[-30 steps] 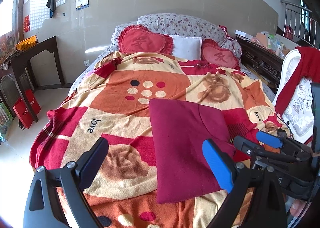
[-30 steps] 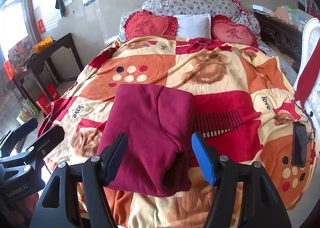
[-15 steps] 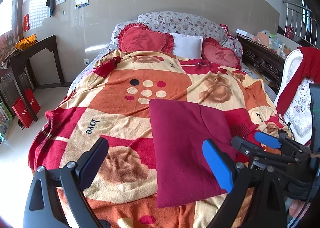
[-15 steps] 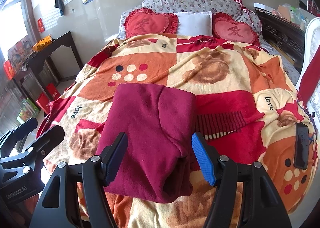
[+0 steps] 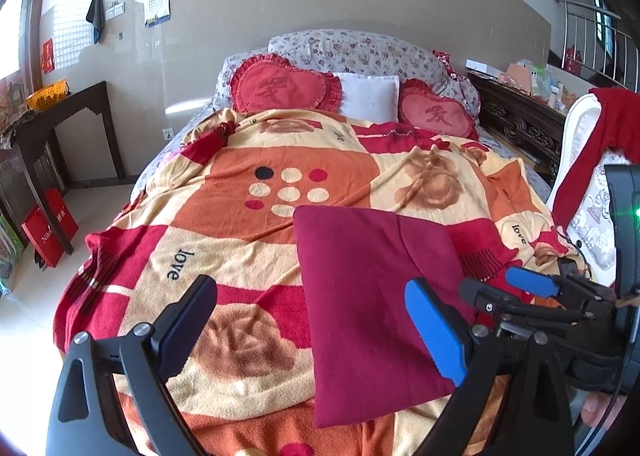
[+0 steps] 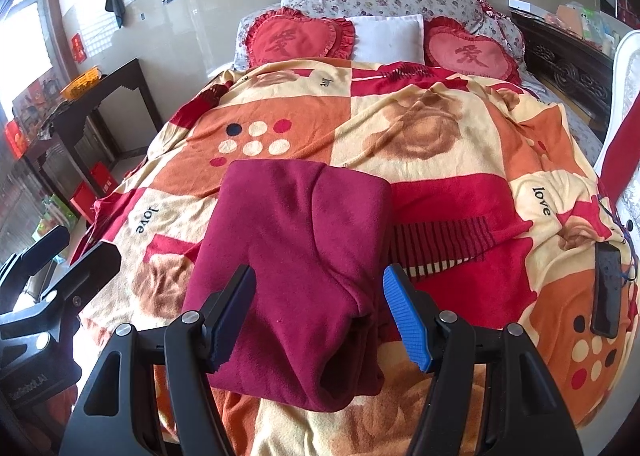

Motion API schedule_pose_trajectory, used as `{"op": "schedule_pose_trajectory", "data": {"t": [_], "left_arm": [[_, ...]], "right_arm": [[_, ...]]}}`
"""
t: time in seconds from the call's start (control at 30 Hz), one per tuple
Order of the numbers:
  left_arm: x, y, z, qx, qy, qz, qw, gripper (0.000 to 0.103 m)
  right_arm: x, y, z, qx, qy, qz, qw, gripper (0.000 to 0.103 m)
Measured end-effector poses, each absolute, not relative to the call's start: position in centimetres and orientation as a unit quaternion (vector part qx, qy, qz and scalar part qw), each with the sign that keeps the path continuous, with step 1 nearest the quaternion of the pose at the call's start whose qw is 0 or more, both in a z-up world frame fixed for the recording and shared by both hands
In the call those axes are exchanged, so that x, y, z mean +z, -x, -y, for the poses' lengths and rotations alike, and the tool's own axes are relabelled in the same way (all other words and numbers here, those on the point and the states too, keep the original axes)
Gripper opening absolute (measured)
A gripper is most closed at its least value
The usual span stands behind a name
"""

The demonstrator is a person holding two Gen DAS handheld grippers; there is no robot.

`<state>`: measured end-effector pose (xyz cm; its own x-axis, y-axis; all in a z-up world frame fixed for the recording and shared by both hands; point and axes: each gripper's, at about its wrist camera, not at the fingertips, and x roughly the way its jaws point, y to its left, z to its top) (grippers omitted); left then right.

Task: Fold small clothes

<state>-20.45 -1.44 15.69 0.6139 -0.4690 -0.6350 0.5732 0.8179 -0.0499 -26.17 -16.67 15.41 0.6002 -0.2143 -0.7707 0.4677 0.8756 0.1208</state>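
With both the left gripper point(image 5: 312, 330) and right gripper point(image 6: 318, 314) spread wide and empty above the folded maroon garment point(image 6: 296, 256) on the blanket point(image 6: 440, 160), a careless regrasp could, I judge, unravel its layers.

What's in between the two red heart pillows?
A white pillow sits between the two heart pillows, clearest in the right wrist view.

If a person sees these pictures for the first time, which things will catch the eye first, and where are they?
A folded dark red fleece garment lies on the near part of the orange, red and cream patterned blanket, between the open right gripper fingers. Two red heart-shaped cushions lean at the bed's head. A black phone lies near the blanket's right edge.
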Motion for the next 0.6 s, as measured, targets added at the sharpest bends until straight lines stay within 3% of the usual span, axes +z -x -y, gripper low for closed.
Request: {"op": "schedule_pose_trajectory", "data": {"t": [0.6], "left_arm": [[14.8, 19.0, 1.7, -0.276, -0.08, -0.348, 0.892, 0.097]], "right_arm": [[14.7, 25.6, 17.3, -0.199, -0.158, -0.409, 0.876, 0.047]]}}
